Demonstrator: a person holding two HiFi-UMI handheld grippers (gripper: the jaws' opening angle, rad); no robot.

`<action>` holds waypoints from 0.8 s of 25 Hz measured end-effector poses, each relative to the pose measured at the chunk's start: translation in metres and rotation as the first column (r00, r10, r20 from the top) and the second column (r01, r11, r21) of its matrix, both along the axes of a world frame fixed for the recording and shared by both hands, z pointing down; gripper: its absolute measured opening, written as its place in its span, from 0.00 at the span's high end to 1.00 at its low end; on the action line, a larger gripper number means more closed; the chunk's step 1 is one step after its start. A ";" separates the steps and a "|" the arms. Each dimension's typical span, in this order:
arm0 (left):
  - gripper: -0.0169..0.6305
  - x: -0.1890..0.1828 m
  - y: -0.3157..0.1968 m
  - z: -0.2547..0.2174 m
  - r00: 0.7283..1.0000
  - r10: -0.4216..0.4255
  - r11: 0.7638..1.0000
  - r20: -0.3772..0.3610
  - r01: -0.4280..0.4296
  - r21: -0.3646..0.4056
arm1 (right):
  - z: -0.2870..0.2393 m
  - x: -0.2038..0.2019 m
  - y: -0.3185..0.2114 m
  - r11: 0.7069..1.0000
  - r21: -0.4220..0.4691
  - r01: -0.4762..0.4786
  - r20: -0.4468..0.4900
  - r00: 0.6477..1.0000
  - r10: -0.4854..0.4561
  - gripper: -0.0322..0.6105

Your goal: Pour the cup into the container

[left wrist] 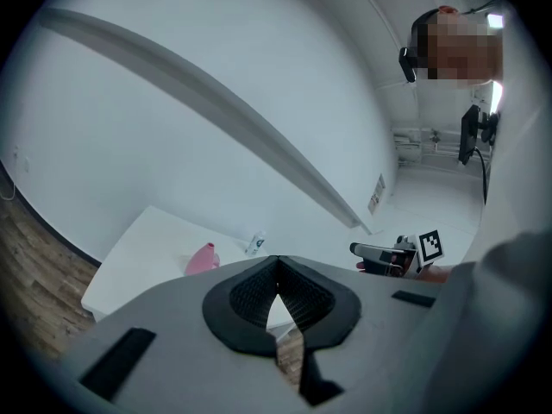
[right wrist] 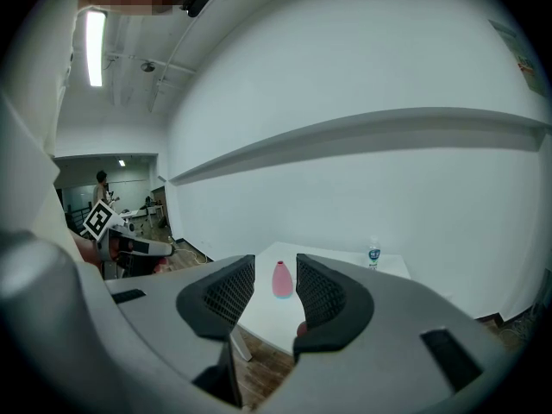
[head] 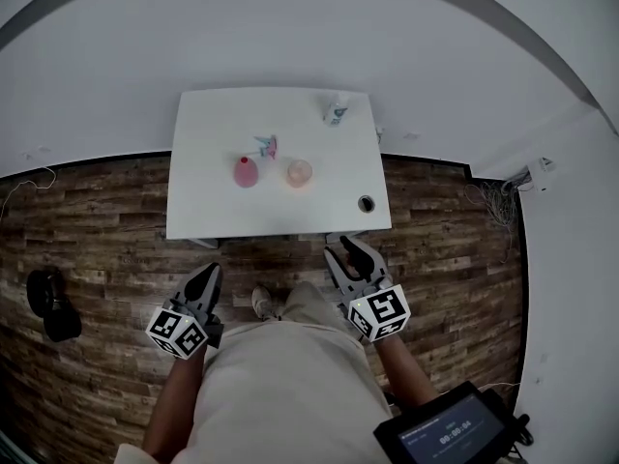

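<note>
Nothing is grasped yet: my left hand-held gripper (head: 207, 273) is pinched fully together, and my right hand-held gripper (head: 346, 251) is drawn to its narrowest, with only a slit between its ribbed black pads. Both are empty, at the lower middle of the frame over the wood-plank floor, short of the white bench (head: 208, 211). I judge this to be the approach. The cup (head: 299, 172), pale peach and round-mouthed, stands near the frame's centre, just right of the container (head: 246, 171), a smooth pink, pear-shaped vessel with a narrow neck. Next I must close in, open the right jaws and take the cup's wall squarely.
</note>
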State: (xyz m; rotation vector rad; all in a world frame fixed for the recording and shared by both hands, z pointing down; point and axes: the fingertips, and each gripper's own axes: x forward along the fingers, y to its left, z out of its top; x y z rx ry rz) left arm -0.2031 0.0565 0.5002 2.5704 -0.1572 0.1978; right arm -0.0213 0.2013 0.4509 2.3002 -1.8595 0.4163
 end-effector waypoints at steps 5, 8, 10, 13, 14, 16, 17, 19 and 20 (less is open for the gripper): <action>0.95 0.006 -0.001 -0.003 1.000 0.006 1.000 0.000 -0.006 0.006 | 0.006 0.008 -0.010 1.000 -0.014 0.024 0.022 0.999 -0.023 0.74; 0.95 0.017 -0.003 -0.006 1.000 0.004 1.000 0.016 -0.004 0.018 | 0.007 0.024 -0.021 0.999 -0.013 0.050 0.026 0.998 -0.050 0.74; 0.95 0.025 -0.004 -0.007 1.000 0.000 1.000 0.023 -0.001 0.030 | 0.010 0.035 -0.029 0.997 -0.011 0.078 0.031 0.996 -0.078 0.74; 0.95 0.040 -0.007 -0.007 0.999 -0.021 0.999 0.040 0.019 0.037 | 0.025 0.053 -0.044 0.988 -0.046 0.146 0.025 0.989 -0.145 0.70; 0.95 0.048 -0.011 -0.005 0.998 -0.032 0.999 0.047 0.030 0.035 | 0.030 0.061 -0.051 0.983 -0.060 0.171 0.025 0.985 -0.170 0.68; 0.95 0.064 -0.018 -0.002 0.996 -0.058 0.998 0.067 0.056 0.025 | 0.038 0.080 -0.065 0.972 -0.078 0.221 0.026 0.975 -0.220 0.64; 0.95 0.072 -0.021 -0.001 0.995 -0.071 0.997 0.074 0.070 0.023 | 0.041 0.089 -0.070 0.965 -0.087 0.246 0.021 0.969 -0.245 0.64; 0.95 0.081 -0.026 -0.003 0.991 -0.100 0.995 0.083 0.099 0.025 | 0.047 0.099 -0.080 0.951 -0.109 0.290 0.003 0.957 -0.292 0.63; 0.95 0.083 -0.027 -0.005 0.990 -0.114 0.993 0.085 0.112 0.026 | 0.050 0.102 -0.083 0.943 -0.120 0.309 -0.001 0.950 -0.312 0.61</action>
